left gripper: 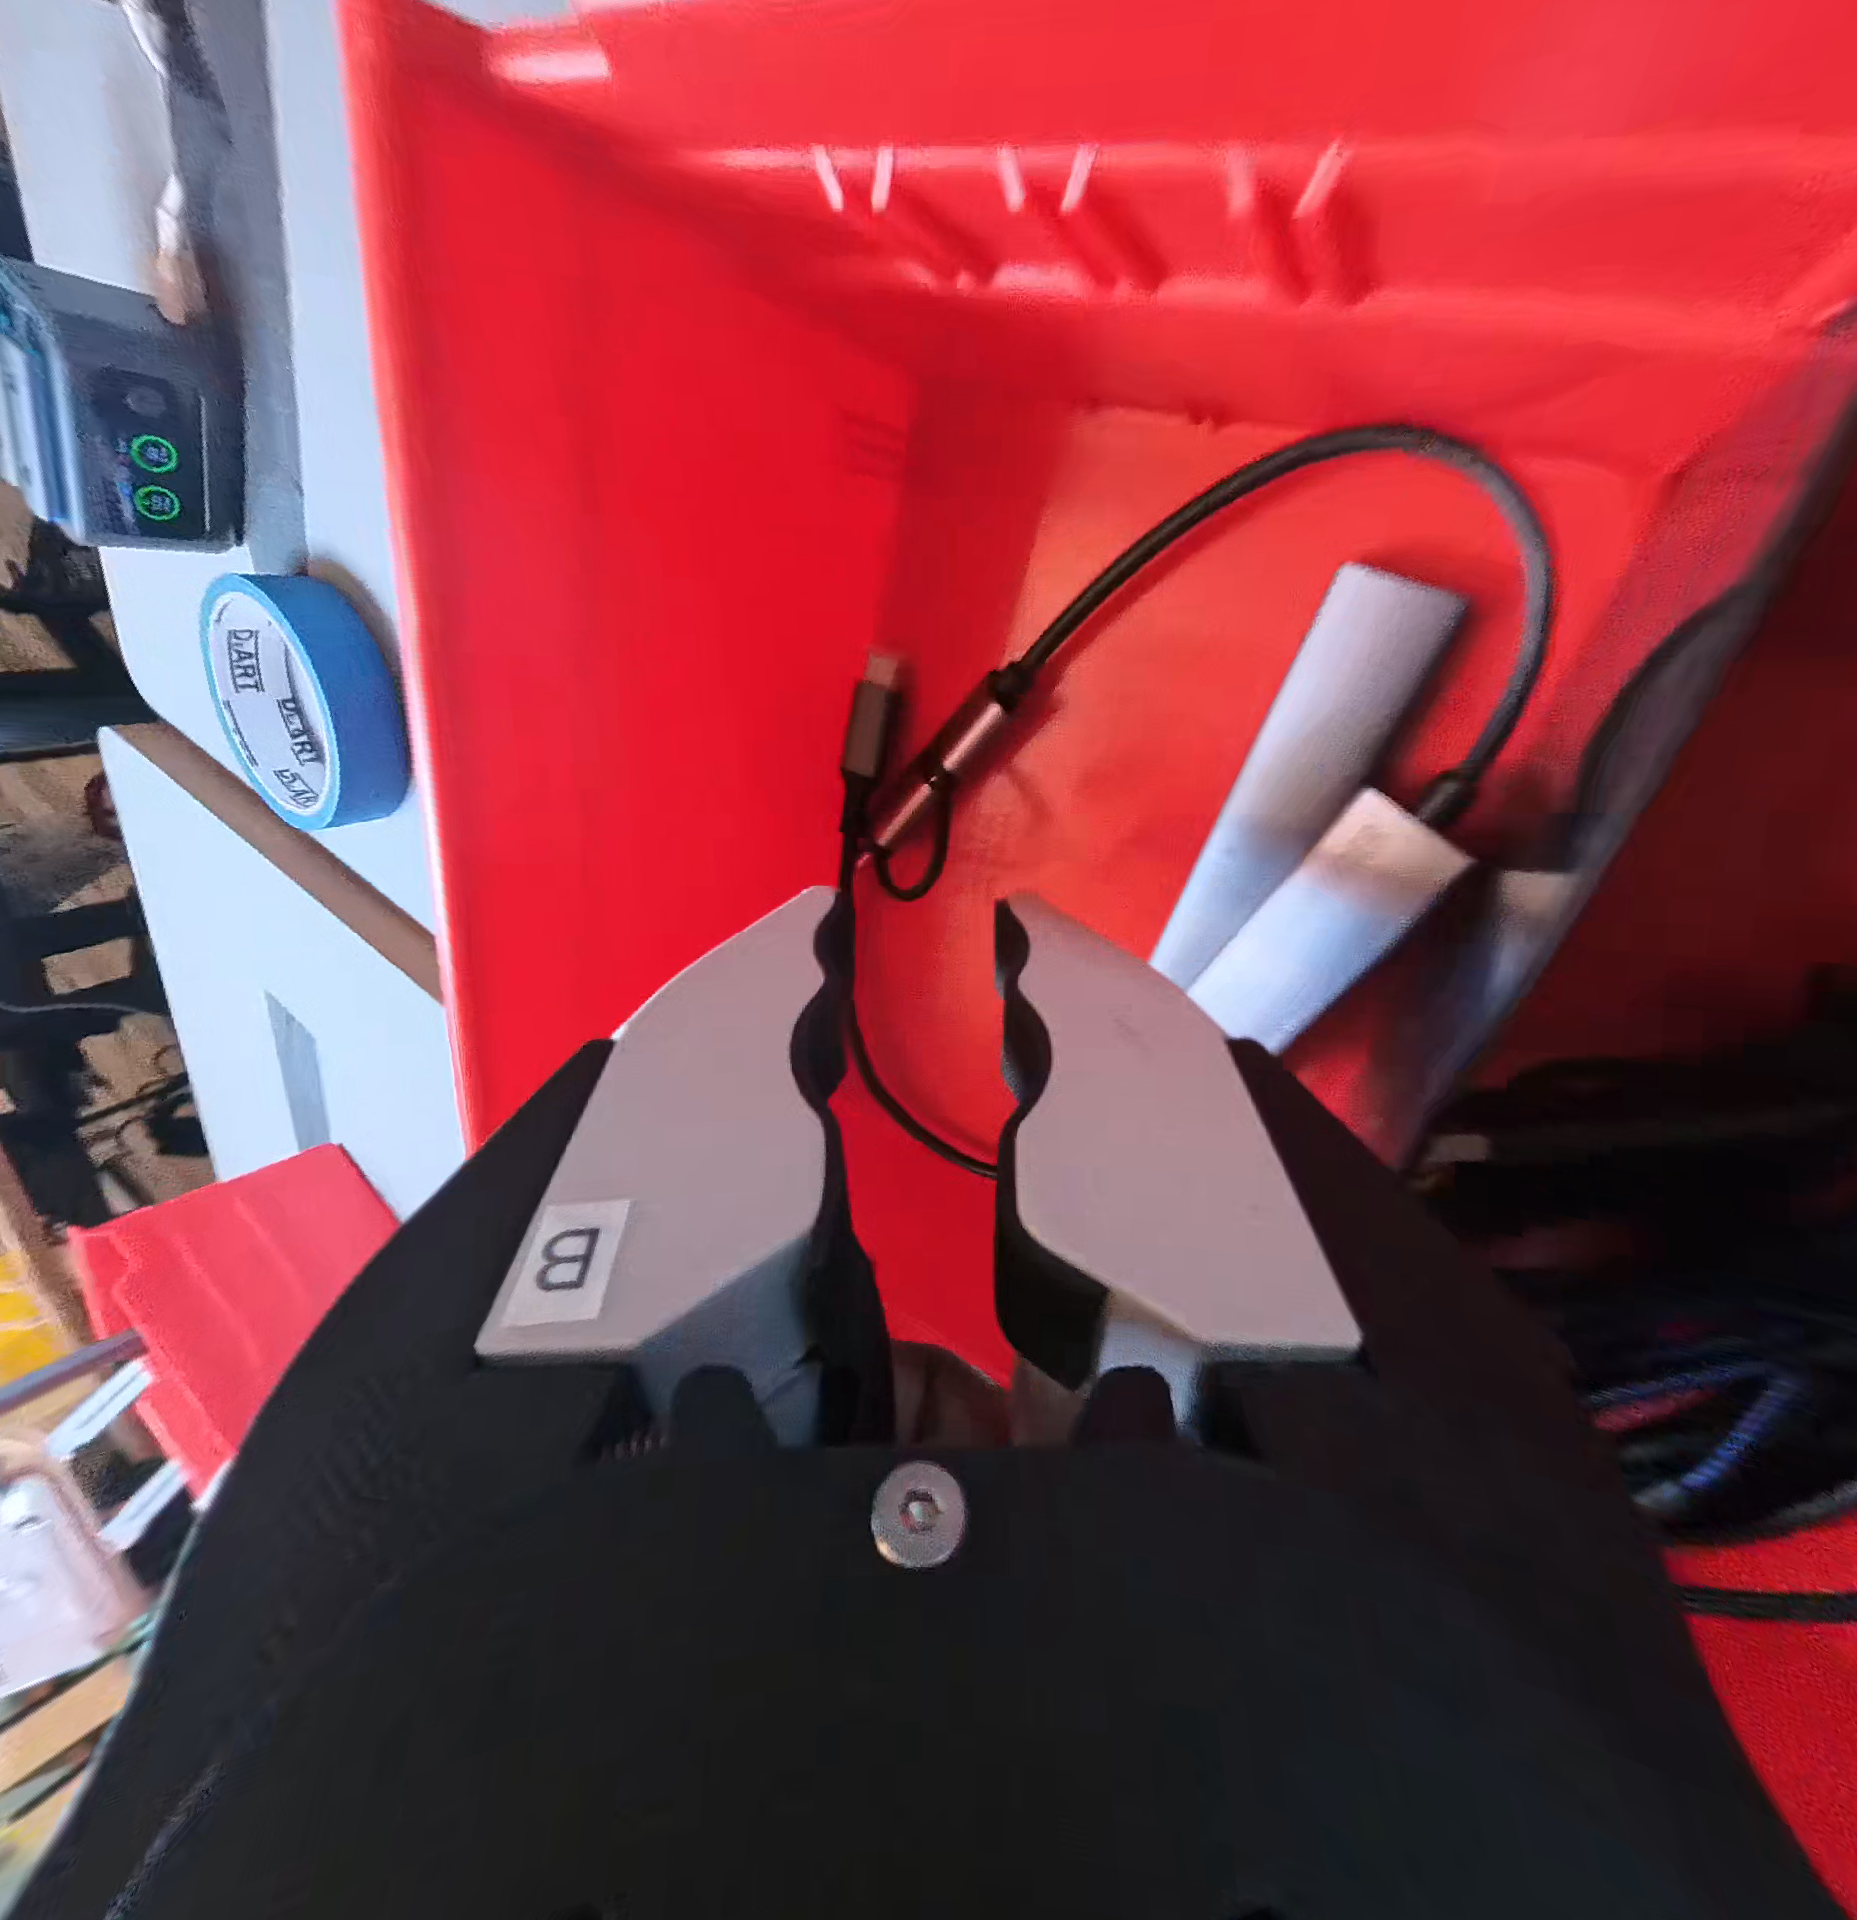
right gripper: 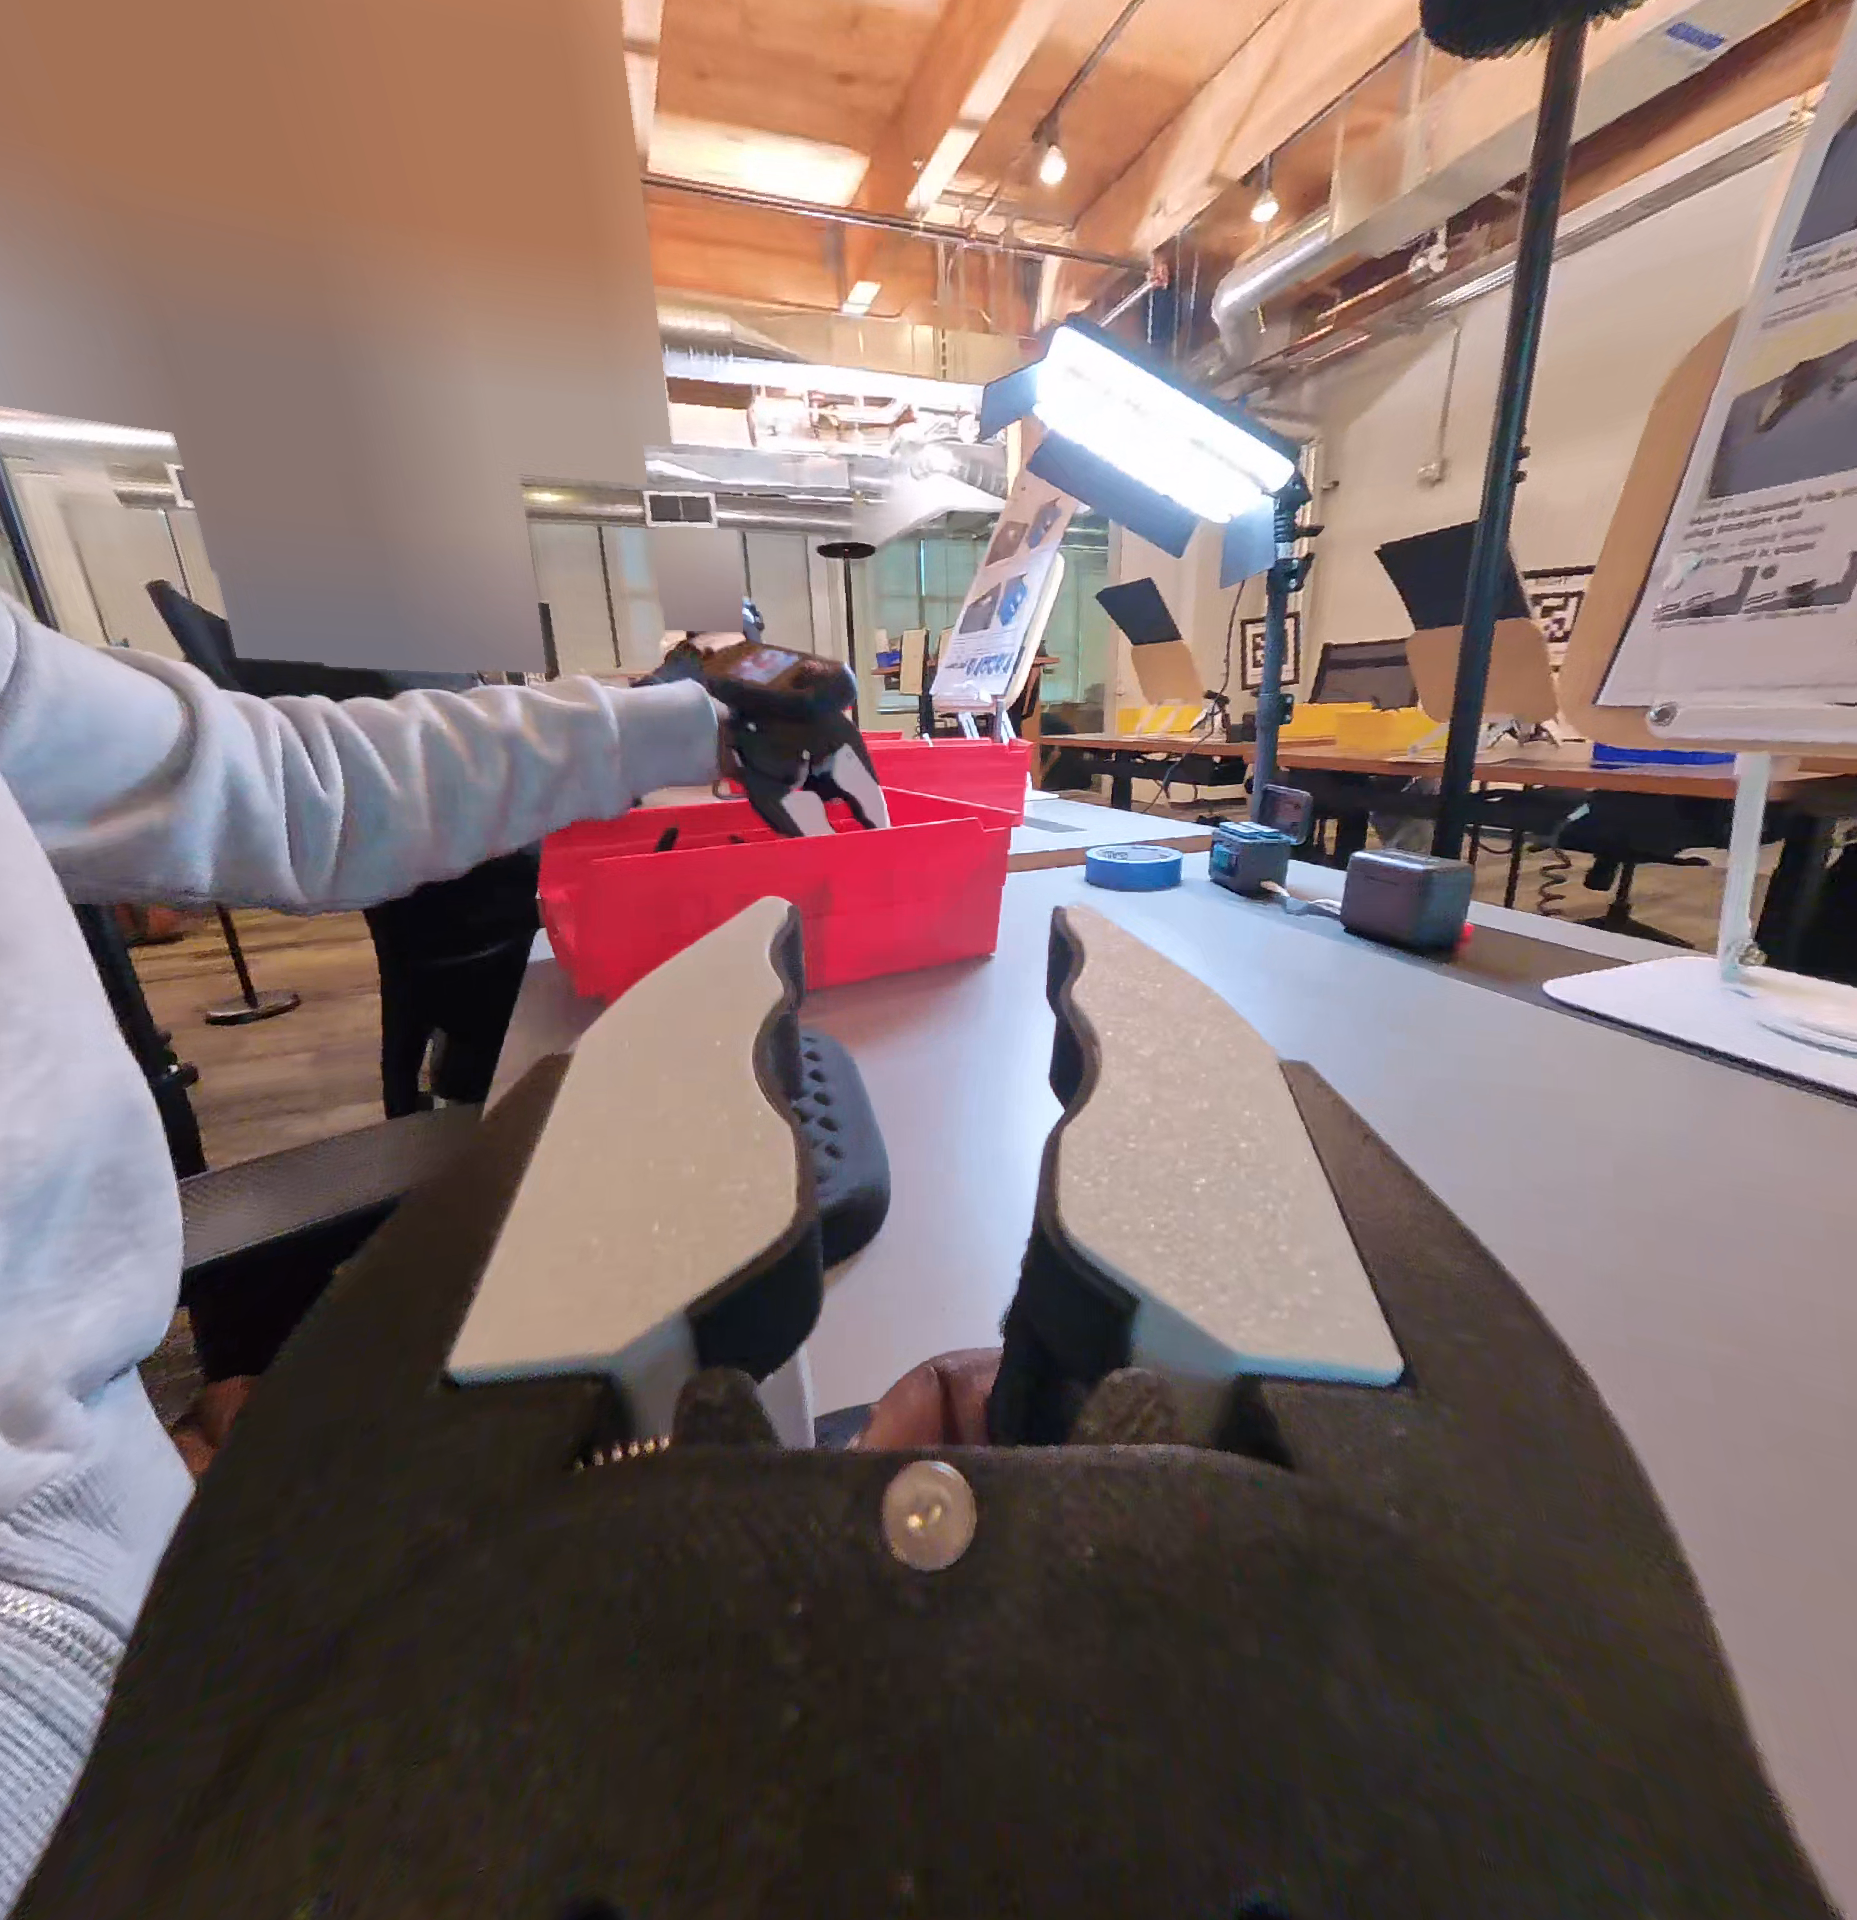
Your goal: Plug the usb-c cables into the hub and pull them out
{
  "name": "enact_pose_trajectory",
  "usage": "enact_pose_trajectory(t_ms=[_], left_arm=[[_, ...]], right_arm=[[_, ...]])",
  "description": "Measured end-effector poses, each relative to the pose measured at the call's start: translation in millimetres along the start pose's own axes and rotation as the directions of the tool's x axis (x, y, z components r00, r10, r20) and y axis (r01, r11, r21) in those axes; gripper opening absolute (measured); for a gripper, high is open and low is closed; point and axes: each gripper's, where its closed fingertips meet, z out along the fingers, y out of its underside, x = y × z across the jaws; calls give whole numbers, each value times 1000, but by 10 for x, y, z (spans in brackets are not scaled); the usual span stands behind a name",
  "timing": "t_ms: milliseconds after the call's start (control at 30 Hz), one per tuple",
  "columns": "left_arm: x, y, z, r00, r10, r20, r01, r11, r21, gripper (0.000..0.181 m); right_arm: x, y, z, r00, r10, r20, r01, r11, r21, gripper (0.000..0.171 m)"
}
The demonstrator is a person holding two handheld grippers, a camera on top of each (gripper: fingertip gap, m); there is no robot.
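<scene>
Both hand-held grippers (left gripper: 919, 904) (right gripper: 924, 914) gape open, holding nothing.

Bright throughout: a lit rectangular panel lamp (right gripper: 1152, 436) glares in the right wrist view; the left wrist view is motion-blurred, both fisheye-bent at edges.

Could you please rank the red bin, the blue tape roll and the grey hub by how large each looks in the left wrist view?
1. red bin, which fills most of the frame.
2. grey hub and blue tape roll: these look similar in extent, and the hub lies deeper in the bin, so I would not rank them.
</scene>
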Motion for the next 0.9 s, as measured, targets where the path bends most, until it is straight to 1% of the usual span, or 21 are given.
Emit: enact_pose_trajectory(t_ms=[67,133,200,233,267,300,367,500,567,667,767,900], left_arm=[[12,56,144,999,33,-24,-34,998,-56,27],[72,84,280,997,52,-55,-57,995,-82,27],[22,125,386,997,76,-10,-77,991,-110,27],[-21,154,433,996,91,24,-87,988,-127,24],[-59,179,465,993,103,58,-94,985,-142,15],[-88,177,466,991,110,80,-98,985,-142,11],[-175,149,361,990,61,124,-45,991,-127,5],[-428,49,-142,975,-59,216,71,996,-50,4],[-595,18,-453,952,-112,284,119,993,-8,4],[-819,-74,-912,901,-216,376,194,976,95,4],[-1046,-183,-1348,804,-319,501,254,947,197,5],[-1180,-496,-1814,653,-470,594,290,879,378,4]], right_arm=[[28,-14,-15,1000,30,-1,-30,999,11,45],[49,-40,-36,999,52,-4,-52,998,28,45],[64,-43,-45,998,57,-13,-57,998,31,43],[61,-37,-41,998,55,-12,-55,998,28,43],[52,-26,-35,999,51,-9,-51,998,22,43],[44,-12,-28,999,45,-7,-45,999,14,43],[31,-3,-22,999,36,-6,-36,999,7,43],[60,-27,-35,999,46,-21,-45,999,22,41],[63,-29,-36,999,44,-25,-43,999,23,41],[45,-27,-33,999,22,-29,-22,1000,18,40],[36,-19,-29,999,12,-33,-11,1000,13,40],[36,-20,-29,999,11,-36,-10,1000,10,40]])
